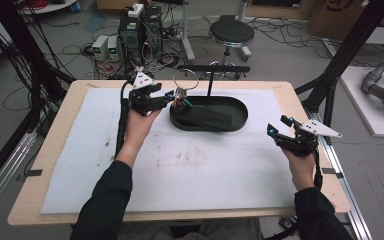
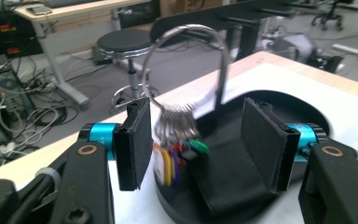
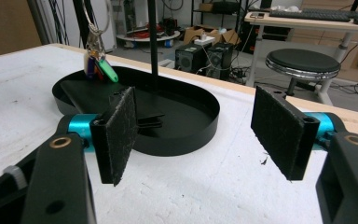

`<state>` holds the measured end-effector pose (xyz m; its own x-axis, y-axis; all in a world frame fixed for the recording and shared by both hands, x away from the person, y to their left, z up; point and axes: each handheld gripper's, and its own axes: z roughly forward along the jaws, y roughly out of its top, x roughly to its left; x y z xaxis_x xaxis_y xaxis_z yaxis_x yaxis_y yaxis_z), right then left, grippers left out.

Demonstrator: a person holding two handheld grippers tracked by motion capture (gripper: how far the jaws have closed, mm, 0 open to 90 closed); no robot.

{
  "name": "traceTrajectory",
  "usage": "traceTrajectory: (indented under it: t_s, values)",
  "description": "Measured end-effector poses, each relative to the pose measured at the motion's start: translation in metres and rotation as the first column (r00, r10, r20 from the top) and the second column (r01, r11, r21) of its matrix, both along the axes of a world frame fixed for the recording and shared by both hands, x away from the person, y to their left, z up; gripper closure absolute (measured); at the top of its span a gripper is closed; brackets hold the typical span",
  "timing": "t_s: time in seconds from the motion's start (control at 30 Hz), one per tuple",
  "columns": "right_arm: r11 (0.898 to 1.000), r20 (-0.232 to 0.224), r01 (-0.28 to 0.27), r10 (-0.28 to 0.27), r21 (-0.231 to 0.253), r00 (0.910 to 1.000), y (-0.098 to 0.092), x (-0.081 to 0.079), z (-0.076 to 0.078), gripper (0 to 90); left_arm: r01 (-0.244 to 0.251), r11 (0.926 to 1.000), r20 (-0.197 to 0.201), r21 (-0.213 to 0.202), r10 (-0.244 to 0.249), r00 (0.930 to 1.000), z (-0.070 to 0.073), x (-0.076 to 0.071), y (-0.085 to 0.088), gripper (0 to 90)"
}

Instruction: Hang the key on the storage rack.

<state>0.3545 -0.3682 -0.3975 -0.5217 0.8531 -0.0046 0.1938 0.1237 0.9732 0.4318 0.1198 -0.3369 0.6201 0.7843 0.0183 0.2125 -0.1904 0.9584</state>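
The key ring (image 2: pixel 186 70) hangs from the stand's (image 1: pixel 210 80) crossbar over the left end of the black tray (image 1: pixel 240 112), its bunch of coloured tags (image 2: pixel 177 156) dangling just above the tray floor. The left gripper (image 2: pixel 196 142) sits right at it with jaws spread wide and gripping nothing: the tags hang between the pads, nearer the left one (whether they brush it I cannot tell). The right gripper (image 3: pixel 203 135) hovers well apart over the white mat (image 1: pixel 205 170), to the tray's right, open and empty.
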Motion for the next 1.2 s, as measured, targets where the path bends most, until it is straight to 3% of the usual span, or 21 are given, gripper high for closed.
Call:
traceTrajectory:
  t_s: [0.3, 0.53, 0.73, 0.93, 1.2]
  values:
    - [1.0, -0.005, 0.014, -0.014, 0.0, 0.9999, -0.002, -0.004, 0.002, 31.5, 0.018, 0.9998, 0.037, -0.002, -0.018, 0.9992, -0.014, -0.057, 0.032, 36.2]
    - [1.0, -0.014, 0.029, -0.029, -0.003, 0.9995, -0.003, -0.008, 0.001, 30.6, 0.029, 0.9996, 0.021, 0.002, -0.029, 0.9994, -0.031, -0.086, 0.049, 29.6]
    - [0.999, -0.02, 0.031, -0.031, -0.016, 0.9993, -0.001, -0.01, 0.001, 30.6, 0.015, 0.9992, 0.03, 0.036, -0.016, 0.9994, -0.047, -0.113, 0.065, 27.8]
    - [0.999, -0.018, 0.044, -0.044, -0.026, 0.9989, -0.001, -0.011, 0.001, 30.5, -0.063, 0.998, 0.046, 0.007, 0.063, 0.997, -0.068, -0.126, 0.083, 27.7]
    - [0.996, -0.031, 0.082, -0.083, -0.027, 0.9961, 0.003, -0.009, -0.001, 30.6, -0.104, 0.9946, 0.041, 0.001, 0.104, 0.9938, -0.078, -0.12, 0.101, 27.4]
